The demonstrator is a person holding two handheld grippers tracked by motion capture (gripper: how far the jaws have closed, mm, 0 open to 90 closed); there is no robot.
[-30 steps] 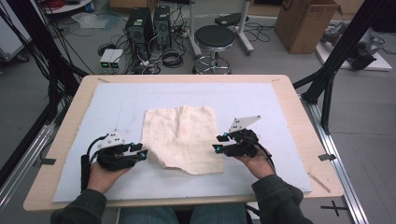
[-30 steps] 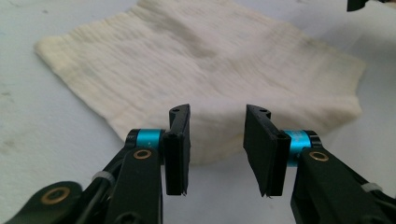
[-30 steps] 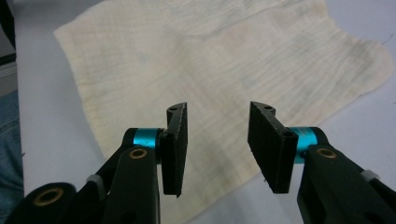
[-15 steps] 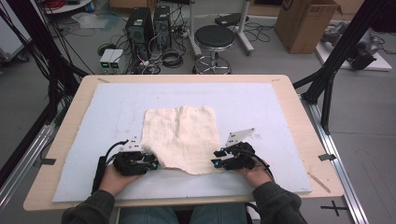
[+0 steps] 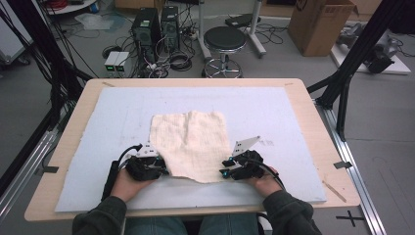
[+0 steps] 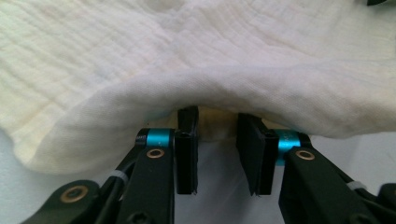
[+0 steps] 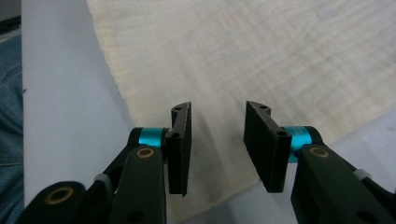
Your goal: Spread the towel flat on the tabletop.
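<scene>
Two grippers work at the near edge of one cream cloth (image 5: 192, 144), which lies flat on a pale blue mat (image 5: 274, 112) covering the wooden table (image 5: 313, 122).

Cloth position: centre of the mat, slightly toward the person. In the high view its far edge runs roughly straight and its near edge curves down toward the person between the two hands.

Left gripper (image 5: 155, 168): at the cloth's near left corner, held in the person's left hand (image 5: 125, 183). In the left gripper view (image 6: 217, 135) the jaws stand apart with a clear gap. The cloth edge is raised in a fold that drapes over the jaw tips, so the tips sit under the fabric. The jaws have just been closing. Fabric lies over the gap, but the pads do not press on it; the grip is not yet made.

Right gripper (image 5: 226, 169): at the cloth's near right corner, held in the right hand (image 5: 264, 182). In the right gripper view (image 7: 218, 128) the jaws stand apart above the flat cloth, with its edge running diagonally to the left of them and the mat beyond. Nothing is clamped between the pads.

Both forearms, in dark sleeves (image 5: 288, 215), enter from the near table edge. A black stool (image 5: 224, 39) stands on the floor past the far edge.
</scene>
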